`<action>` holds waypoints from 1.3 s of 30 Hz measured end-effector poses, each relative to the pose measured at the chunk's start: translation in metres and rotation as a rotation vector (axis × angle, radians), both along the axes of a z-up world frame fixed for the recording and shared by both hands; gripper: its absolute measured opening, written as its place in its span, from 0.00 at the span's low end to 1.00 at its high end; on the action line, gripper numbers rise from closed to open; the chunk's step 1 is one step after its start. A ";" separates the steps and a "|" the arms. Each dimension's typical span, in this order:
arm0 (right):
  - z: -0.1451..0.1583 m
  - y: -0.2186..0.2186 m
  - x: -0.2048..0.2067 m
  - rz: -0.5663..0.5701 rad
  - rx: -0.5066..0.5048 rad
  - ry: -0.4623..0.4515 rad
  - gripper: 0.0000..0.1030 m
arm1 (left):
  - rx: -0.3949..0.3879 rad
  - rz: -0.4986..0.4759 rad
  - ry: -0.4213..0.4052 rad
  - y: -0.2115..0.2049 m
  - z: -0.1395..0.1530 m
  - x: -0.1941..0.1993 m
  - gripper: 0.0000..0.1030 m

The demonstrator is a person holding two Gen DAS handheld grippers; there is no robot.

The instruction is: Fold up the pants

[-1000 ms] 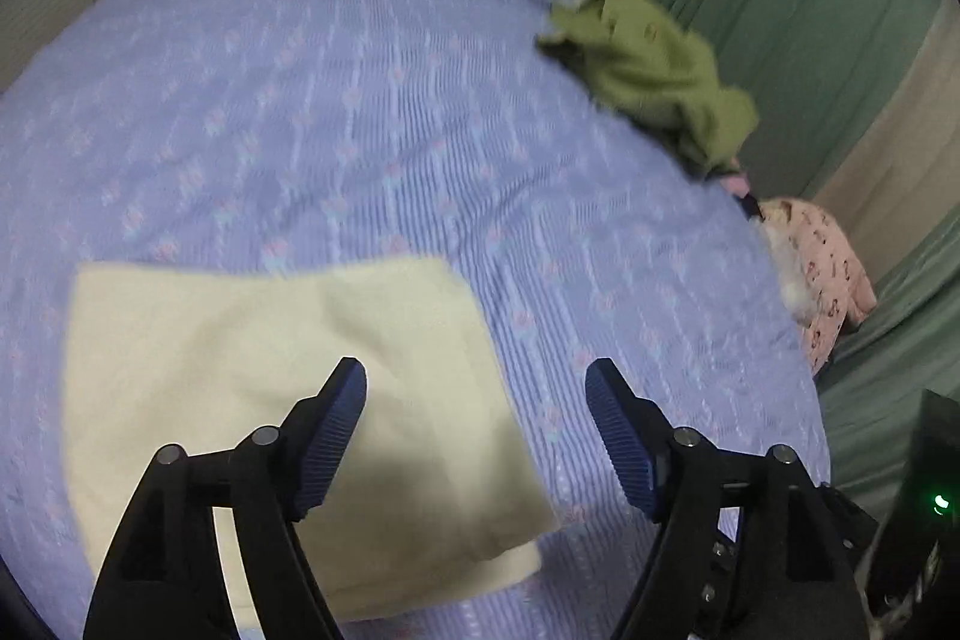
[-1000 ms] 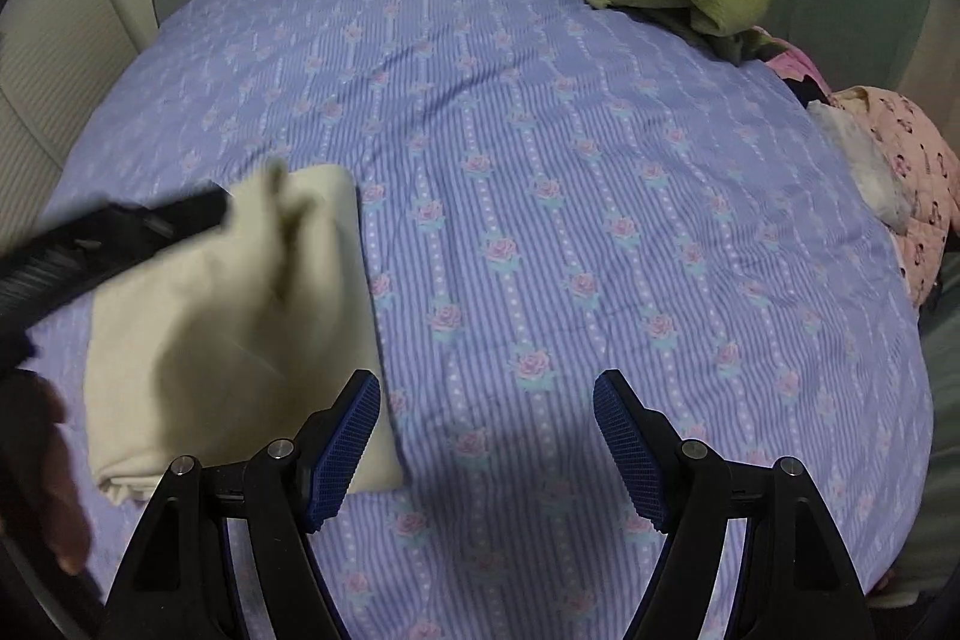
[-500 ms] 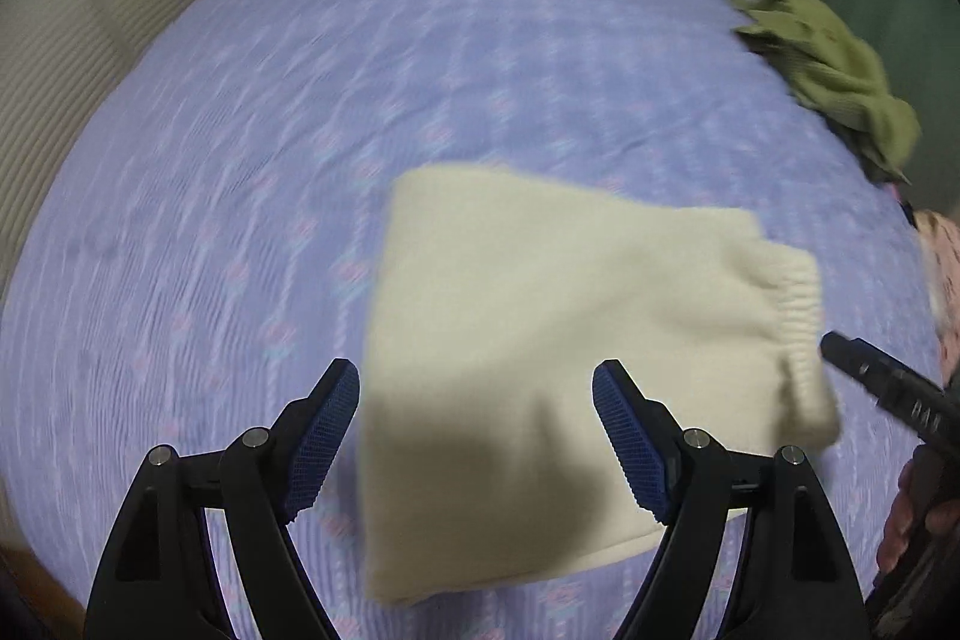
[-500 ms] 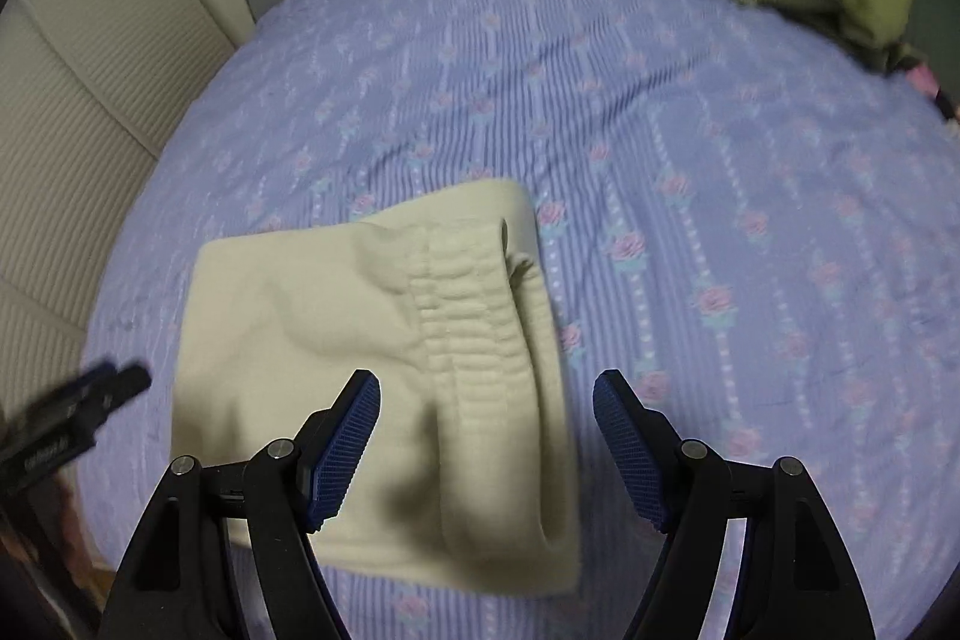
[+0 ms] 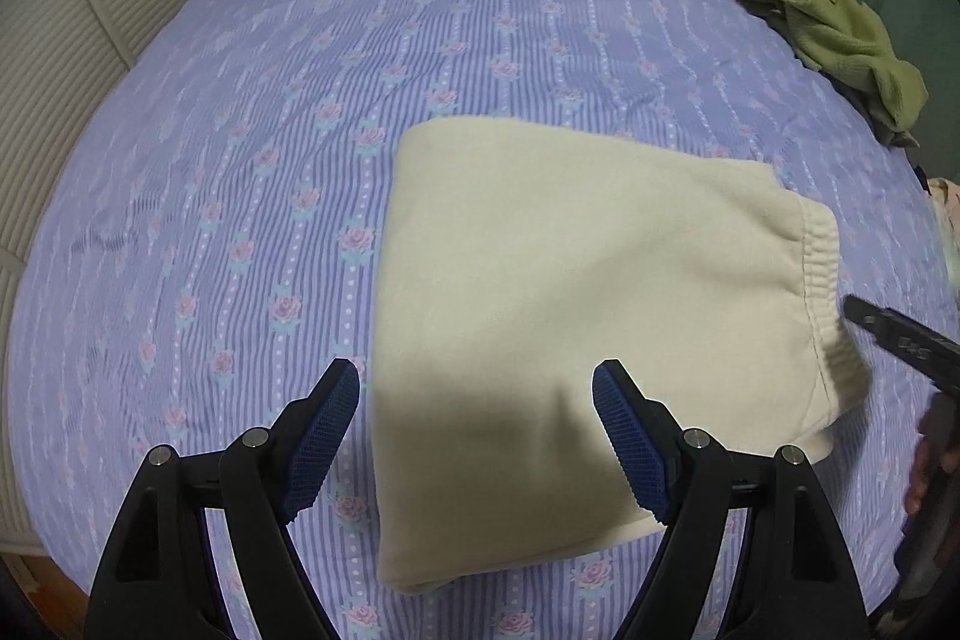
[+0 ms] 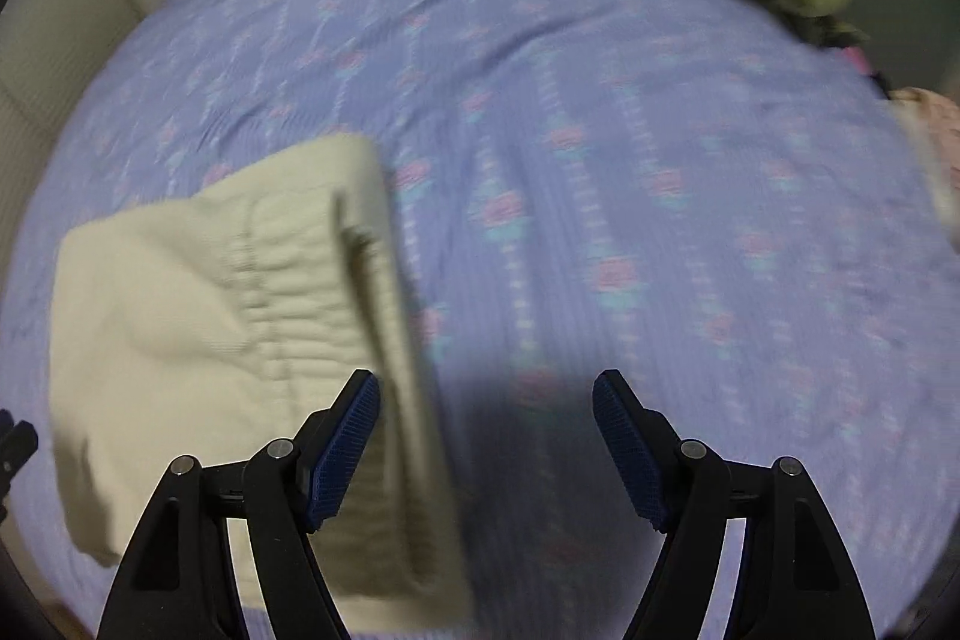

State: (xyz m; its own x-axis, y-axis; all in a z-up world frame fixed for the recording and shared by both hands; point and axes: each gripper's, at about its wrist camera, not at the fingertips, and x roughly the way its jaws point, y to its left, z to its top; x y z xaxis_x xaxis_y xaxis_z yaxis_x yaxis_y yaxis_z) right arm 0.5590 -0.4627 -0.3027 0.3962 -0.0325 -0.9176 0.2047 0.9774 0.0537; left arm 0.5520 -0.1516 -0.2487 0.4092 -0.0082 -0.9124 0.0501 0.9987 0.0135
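My left wrist camera looks steeply down past its tongs (image 5: 477,430) at the bed (image 5: 252,148), facing the headboard end. My right one (image 6: 486,436) does likewise, close above; both share the folded cream pants (image 5: 570,292) (image 6: 198,316).

Both the left gripper (image 5: 477,439) and the right gripper (image 6: 486,439) are pointing steeply downward with jaws standing wide apart, gripping nothing.

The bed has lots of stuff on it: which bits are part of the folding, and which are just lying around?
Part of the job:
- cream pants, folded on the bedspread
- left gripper, open
- right gripper, open

Just lying about:
- green garment
- pink patterned cloth at the bed's edge
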 end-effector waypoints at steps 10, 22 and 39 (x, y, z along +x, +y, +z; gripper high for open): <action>0.031 0.004 -0.085 -0.008 0.261 -0.135 0.87 | 0.037 -0.106 -0.054 -0.015 0.020 -0.038 0.87; -0.039 0.000 -0.062 -0.015 0.459 -0.105 0.88 | 0.052 -0.095 -0.046 -0.035 -0.007 -0.047 0.87; -0.108 -0.005 -0.051 -0.022 0.853 -0.009 0.93 | 0.029 -0.105 -0.033 -0.044 -0.018 -0.035 0.87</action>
